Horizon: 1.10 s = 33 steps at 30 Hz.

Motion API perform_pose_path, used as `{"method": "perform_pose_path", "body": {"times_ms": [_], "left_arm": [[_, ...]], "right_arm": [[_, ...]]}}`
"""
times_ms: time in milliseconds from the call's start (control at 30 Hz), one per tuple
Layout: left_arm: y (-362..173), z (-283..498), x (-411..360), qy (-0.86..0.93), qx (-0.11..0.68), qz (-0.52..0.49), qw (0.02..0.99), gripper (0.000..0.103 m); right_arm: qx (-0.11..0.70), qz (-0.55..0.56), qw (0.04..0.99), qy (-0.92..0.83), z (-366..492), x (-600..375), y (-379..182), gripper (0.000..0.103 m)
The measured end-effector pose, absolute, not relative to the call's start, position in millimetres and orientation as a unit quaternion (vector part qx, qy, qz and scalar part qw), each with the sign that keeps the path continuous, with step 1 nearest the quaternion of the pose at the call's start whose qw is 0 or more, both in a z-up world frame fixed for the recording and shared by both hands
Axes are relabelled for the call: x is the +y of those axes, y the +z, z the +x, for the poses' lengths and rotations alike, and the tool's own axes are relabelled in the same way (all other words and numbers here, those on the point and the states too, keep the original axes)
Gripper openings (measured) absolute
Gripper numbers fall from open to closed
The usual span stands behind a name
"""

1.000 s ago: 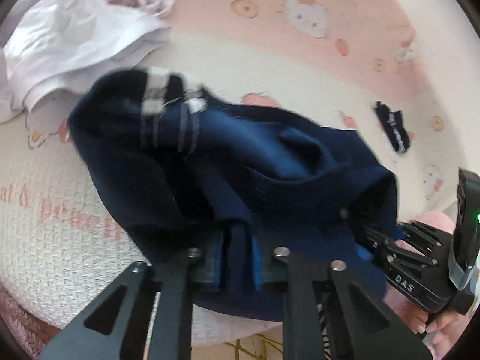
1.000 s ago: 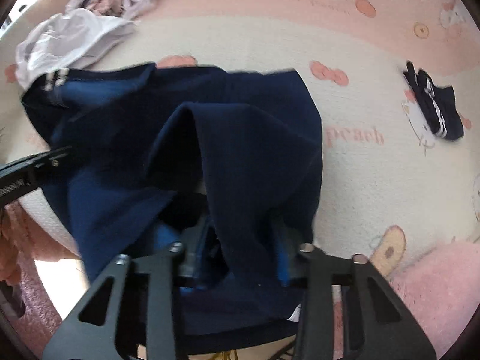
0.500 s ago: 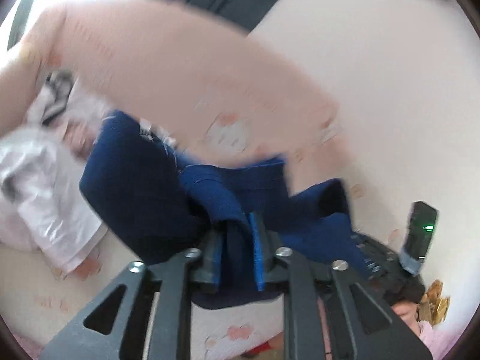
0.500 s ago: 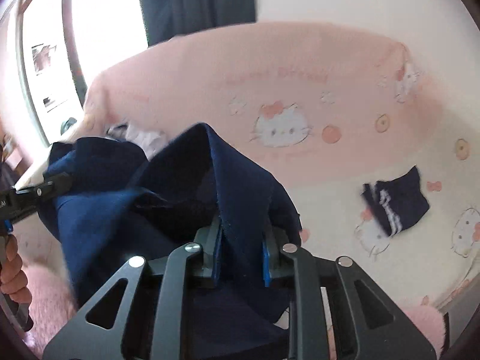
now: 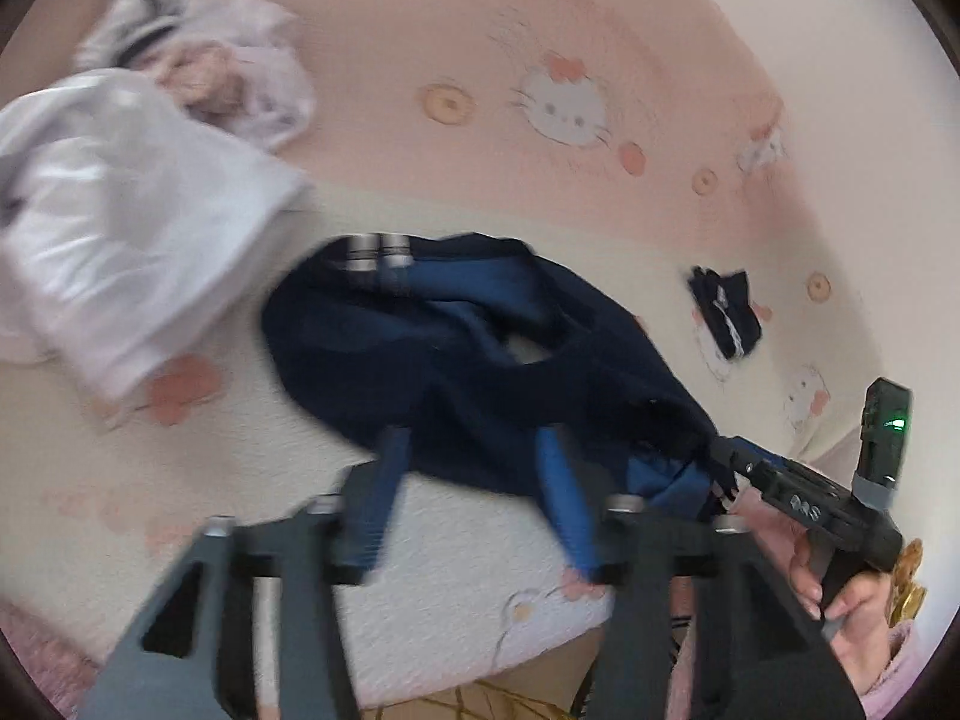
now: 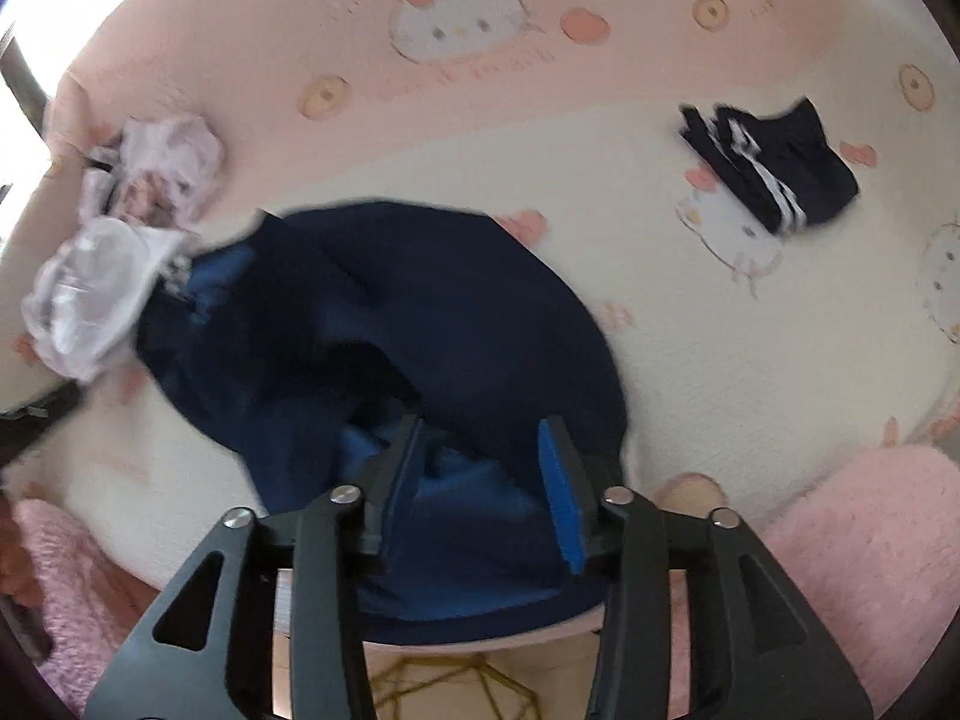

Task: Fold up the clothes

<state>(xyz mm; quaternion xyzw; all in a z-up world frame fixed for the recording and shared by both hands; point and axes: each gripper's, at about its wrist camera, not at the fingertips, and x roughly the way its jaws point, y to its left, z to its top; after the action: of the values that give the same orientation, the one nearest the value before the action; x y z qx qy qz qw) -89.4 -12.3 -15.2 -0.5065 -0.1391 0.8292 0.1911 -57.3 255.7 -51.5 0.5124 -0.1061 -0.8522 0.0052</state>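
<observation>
1. Pink and cream cartoon-cat bedding point(image 6: 690, 312) covers the bed on which the clothes lie.
2. A navy garment point(image 6: 420, 324) is seen crumpled in a loose heap near the bed's front edge; no neat fold has been formed in it yet.
3. The left gripper point(image 5: 474, 480) is seen with its jaws opening; its blue pads stand apart over the garment's point(image 5: 468, 372) near edge and nothing is pinched.
4. The right gripper point(image 6: 486, 480) is likewise opening; cloth lies between its pads but is not pressed by them.
5. A small, dark striped item point(image 6: 774, 174) is seen lying flat and compact, well apart from the heap, and is judged already folded.
6. White and pale clothes point(image 5: 114, 240) are bunched to the left, apparently still unfolded.
7. Most of the task is judged to remain.
</observation>
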Motion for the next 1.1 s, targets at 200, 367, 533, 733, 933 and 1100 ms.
{"method": "perform_pose_path", "body": {"times_ms": [200, 367, 533, 733, 933, 1100], "left_arm": [[-24.1, -122.3, 49.2, 0.817, -0.108, -0.509, 0.248, 0.056], [-44.0, -146.8, 84.2, 0.797, -0.076, -0.538, 0.264, 0.055], [-53.3, -123.5, 90.8, 0.784, -0.032, -0.559, 0.266, 0.006], [-37.7, -70.4, 55.7, 0.790, -0.064, -0.555, 0.254, 0.002], [-39.2, -27.6, 31.8, 0.784, -0.086, -0.570, 0.229, 0.002], [-75.8, 2.5, 17.2, 0.737, -0.092, -0.655, 0.140, 0.002]], "right_arm": [[-0.146, 0.556, 0.112, -0.811, -53.0, 220.1, -81.0, 0.045], [-0.103, 0.588, 0.123, -0.793, -52.8, 201.1, -107.9, 0.045], [-0.127, 0.596, 0.138, -0.781, -53.0, 205.8, -114.1, 0.029], [-0.134, 0.583, 0.129, -0.791, -51.4, 212.4, -105.3, 0.028], [-0.158, 0.562, 0.109, -0.804, -51.0, 224.5, -101.6, 0.043], [-0.171, 0.565, 0.118, -0.798, -43.7, 227.8, -98.2, 0.044]]}}
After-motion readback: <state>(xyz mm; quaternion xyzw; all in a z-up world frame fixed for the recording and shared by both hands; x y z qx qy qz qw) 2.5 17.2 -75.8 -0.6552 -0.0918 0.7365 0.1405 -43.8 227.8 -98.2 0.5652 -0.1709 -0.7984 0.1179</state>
